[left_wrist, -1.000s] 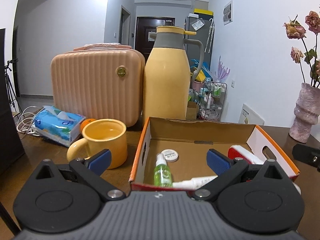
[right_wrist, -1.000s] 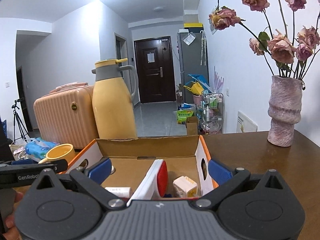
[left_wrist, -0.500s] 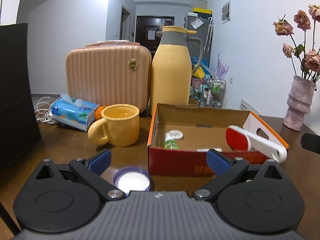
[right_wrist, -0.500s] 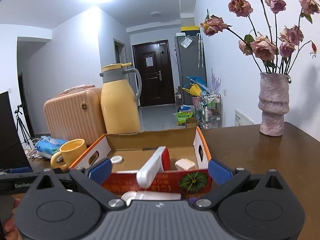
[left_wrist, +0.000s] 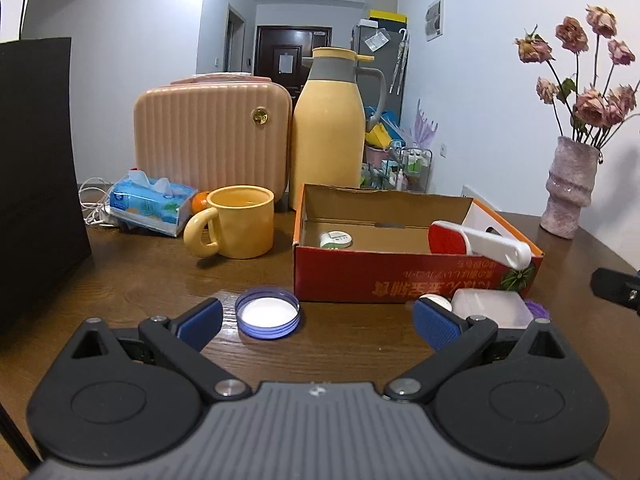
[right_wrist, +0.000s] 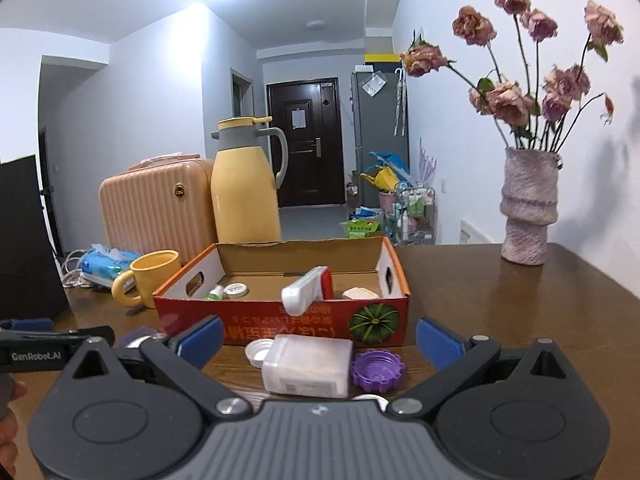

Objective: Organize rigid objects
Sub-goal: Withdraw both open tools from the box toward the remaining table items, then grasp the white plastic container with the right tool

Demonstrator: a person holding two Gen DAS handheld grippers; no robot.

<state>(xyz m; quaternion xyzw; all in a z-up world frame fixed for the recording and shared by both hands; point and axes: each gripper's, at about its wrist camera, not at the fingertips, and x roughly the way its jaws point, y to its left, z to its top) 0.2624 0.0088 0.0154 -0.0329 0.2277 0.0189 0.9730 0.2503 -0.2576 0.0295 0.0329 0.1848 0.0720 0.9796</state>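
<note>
While we hold our left gripper (left_wrist: pixel 316 322) wide and empty, its view shows a blue-rimmed lid (left_wrist: pixel 267 311) lying just ahead on the table (left_wrist: pixel 140 280). Only our right gripper (right_wrist: pixel 318 342), equally wide and empty, sees the frosted plastic case (right_wrist: pixel 306 366) flanked by a white cap (right_wrist: pixel 258 352) and purple cap (right_wrist: pixel 376 368). Beyond sits the orange cardboard box (right_wrist: pixel 280 326), a white lint brush (right_wrist: pixel 306 294) poking over its near wall. Since a second ago, both grippers have drawn back from the box.

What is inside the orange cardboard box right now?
Inside the box: a small green bottle, a round white lid, a pale block, and a red-and-white brush leaning over the front wall. That wall hides the nearest floor strip.
</note>
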